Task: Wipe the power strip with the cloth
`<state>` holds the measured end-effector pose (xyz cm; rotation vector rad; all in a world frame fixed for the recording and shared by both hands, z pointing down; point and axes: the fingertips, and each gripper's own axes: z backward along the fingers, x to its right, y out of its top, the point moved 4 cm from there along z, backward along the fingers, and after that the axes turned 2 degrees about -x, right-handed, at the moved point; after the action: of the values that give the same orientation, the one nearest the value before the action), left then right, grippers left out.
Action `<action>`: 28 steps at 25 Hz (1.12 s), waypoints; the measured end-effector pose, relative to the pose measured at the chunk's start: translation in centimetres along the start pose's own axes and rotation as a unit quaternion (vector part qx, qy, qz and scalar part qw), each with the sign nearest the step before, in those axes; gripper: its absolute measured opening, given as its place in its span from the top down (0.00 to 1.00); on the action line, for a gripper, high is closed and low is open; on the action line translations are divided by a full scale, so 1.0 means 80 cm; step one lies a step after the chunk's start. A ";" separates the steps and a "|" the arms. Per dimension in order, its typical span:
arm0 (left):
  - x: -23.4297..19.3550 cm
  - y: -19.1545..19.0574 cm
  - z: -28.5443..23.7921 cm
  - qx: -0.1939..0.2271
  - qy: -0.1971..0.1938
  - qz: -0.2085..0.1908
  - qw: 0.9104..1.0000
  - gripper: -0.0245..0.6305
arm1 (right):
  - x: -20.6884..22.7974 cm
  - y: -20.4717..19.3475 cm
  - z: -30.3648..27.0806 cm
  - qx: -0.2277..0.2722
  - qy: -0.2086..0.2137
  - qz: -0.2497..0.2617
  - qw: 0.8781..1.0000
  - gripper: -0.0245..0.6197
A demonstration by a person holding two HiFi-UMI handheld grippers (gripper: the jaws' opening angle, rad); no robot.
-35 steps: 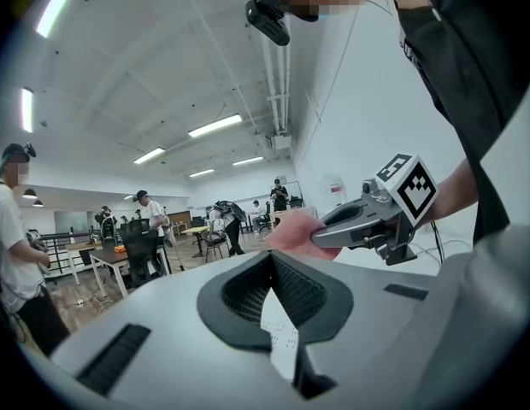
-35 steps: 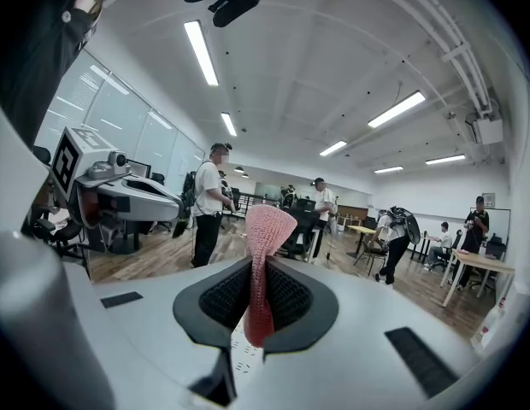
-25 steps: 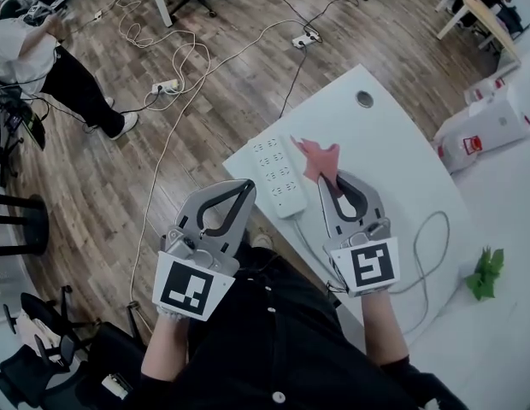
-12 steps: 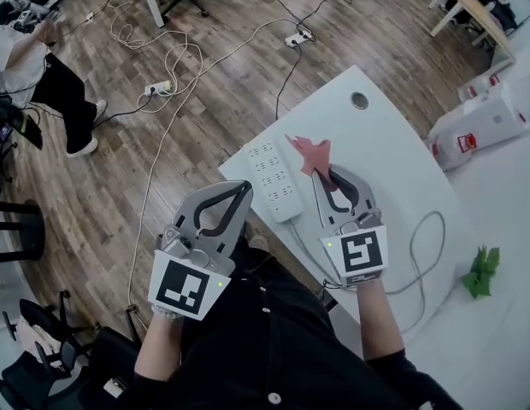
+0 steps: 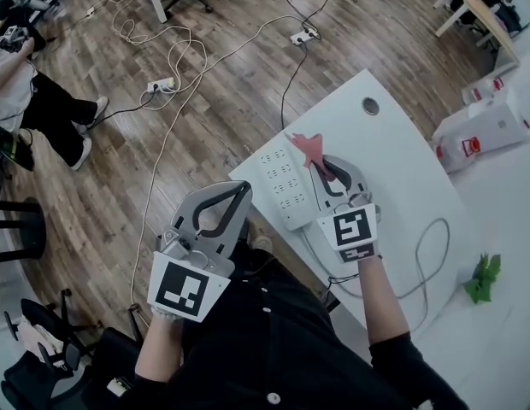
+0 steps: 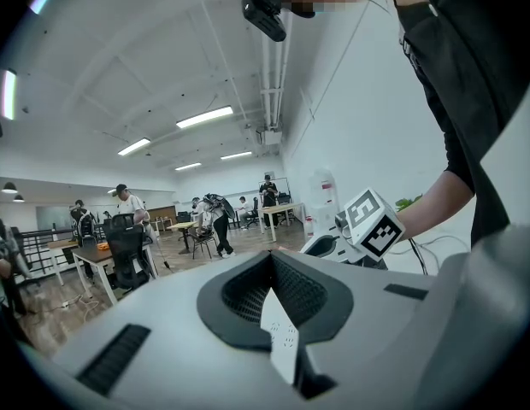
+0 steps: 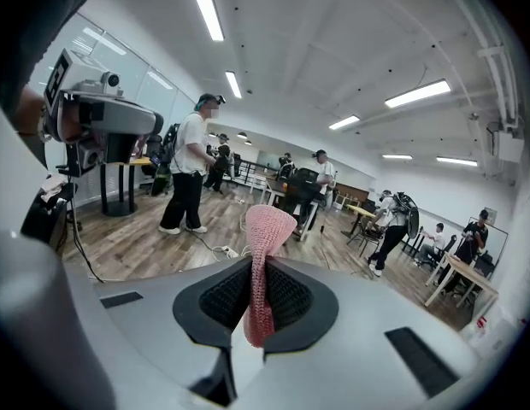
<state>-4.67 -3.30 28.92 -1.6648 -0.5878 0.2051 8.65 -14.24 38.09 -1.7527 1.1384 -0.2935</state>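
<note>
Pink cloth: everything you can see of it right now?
The cloth is a small pink piece with a coarse knitted texture, soft and creased. The right gripper has it pinched between shut jaws, folded into a narrow strip there; its free end sticks out past the jaw tips and fans into ragged points. From the head view it sits above the white table, beside the far end of the power strip. Whether it touches strip or table cannot be told.

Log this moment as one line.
right gripper: shut on pink cloth | pink cloth: by power strip far end, contact unclear | left gripper: shut, empty
</note>
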 end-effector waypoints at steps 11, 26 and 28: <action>-0.037 -0.015 0.015 0.000 0.020 0.008 1.000 0.95 | -0.011 -0.035 -0.096 -0.086 0.035 0.062 0.994 0.87; -0.066 -0.027 0.030 -0.005 0.040 0.019 0.999 0.95 | -0.032 -0.081 -0.181 -0.165 0.089 0.093 0.978 0.87; -0.069 -0.027 0.031 -0.004 0.041 0.017 0.999 0.95 | -0.034 -0.085 -0.185 -0.172 0.094 0.091 0.976 0.87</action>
<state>-11.08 -3.63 29.49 -1.6839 -0.4985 0.1585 1.57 -20.44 51.70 -1.9314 1.5512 -0.1583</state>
